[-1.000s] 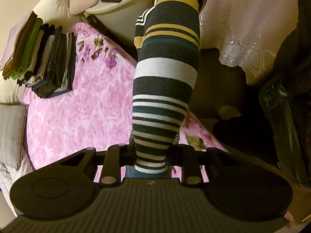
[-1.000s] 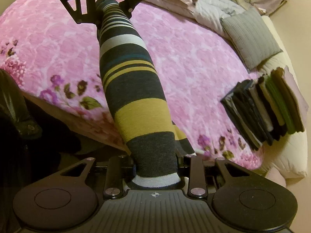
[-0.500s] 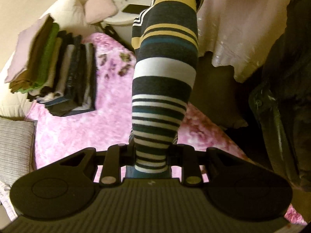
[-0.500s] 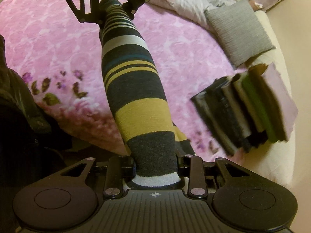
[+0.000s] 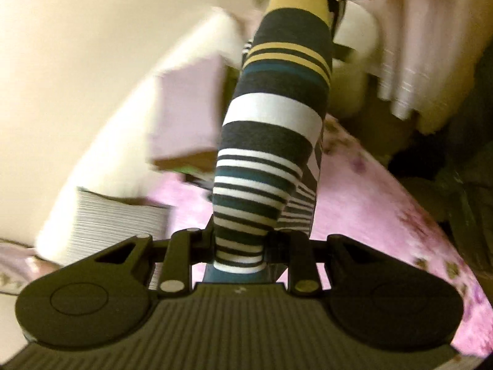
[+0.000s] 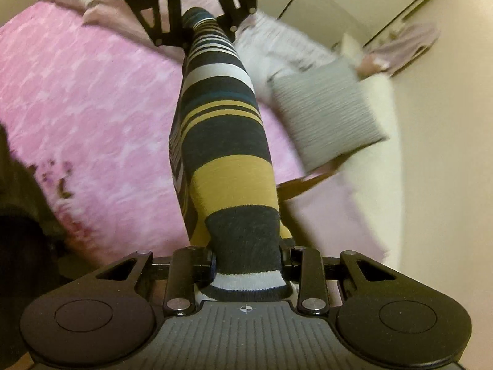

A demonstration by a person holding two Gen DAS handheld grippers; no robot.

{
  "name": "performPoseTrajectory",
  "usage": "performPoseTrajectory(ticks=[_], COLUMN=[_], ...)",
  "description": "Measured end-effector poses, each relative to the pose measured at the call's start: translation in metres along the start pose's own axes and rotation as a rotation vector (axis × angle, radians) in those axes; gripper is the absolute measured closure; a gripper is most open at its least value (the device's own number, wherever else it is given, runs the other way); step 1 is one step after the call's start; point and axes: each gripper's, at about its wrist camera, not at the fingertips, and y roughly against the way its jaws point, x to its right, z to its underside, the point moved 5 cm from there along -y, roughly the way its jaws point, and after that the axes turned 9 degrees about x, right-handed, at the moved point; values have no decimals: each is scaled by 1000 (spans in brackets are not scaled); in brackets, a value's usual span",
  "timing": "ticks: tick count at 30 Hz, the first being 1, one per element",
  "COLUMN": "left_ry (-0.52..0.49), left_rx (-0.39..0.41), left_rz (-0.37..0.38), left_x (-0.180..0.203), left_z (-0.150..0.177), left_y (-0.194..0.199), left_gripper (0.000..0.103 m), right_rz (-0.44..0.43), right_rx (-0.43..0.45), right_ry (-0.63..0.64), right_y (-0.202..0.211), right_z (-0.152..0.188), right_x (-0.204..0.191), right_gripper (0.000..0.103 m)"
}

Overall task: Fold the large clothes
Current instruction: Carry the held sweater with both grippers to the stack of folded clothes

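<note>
You hold both tools tilted steeply down over the pink bedspread (image 6: 92,117); your left hand-held gripper (image 5: 238,251) is narrowed tight on the white-and-teal end of the striped garment (image 5: 274,123), and your right hand-held gripper (image 6: 248,262) pinches its grey-and-mustard end; the striped garment (image 6: 222,129) hangs stretched in the air between the two, clear of the bed; each tool shows at the top of the other's view; a grey ribbed cushion (image 6: 326,114) lies at the bed's far edge, beside a blurred stack of folded clothes (image 5: 185,114); no containers can be made out through the blur.
</note>
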Motion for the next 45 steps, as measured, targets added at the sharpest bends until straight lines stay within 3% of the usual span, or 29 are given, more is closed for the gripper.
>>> performPoseTrajectory(ticks=[5, 10, 16, 20, 23, 27, 30, 32, 36, 45], left_ry=[44, 107, 157, 152, 86, 16, 0, -19, 65, 33], left_rx=[14, 5, -22, -15, -7, -19, -81, -88, -50, -61], left_rz=[-141, -195, -249, -374, -503, -573, -491, -532, -595, -552], left_x=[-88, -152, -217, -242, -211, -108, -31, 0, 2, -19], left_z=[-61, -104, -128, -132, -127, -95, -59, -48, -48, -48], left_y=[1, -31, -91, -117, -140, -228, -310, -328, -322, -325], left_gripper=[81, 81, 81, 81, 81, 81, 81, 81, 81, 78], right_rz=[46, 58, 86, 163, 278, 470, 377, 365, 418, 400], right_rx=[79, 106, 112, 175, 266, 368, 307, 291, 334, 259], right_ry=[66, 120, 159, 185, 281, 416, 408, 392, 336, 386], right_y=[25, 27, -7, -30, -53, -122, -197, -216, -209, -200], right_z=[6, 19, 42, 54, 81, 165, 228, 251, 259, 255], right_x=[108, 200, 289, 327, 321, 257, 206, 179, 168, 169], right_gripper=[74, 74, 74, 74, 74, 73, 73, 73, 71, 68])
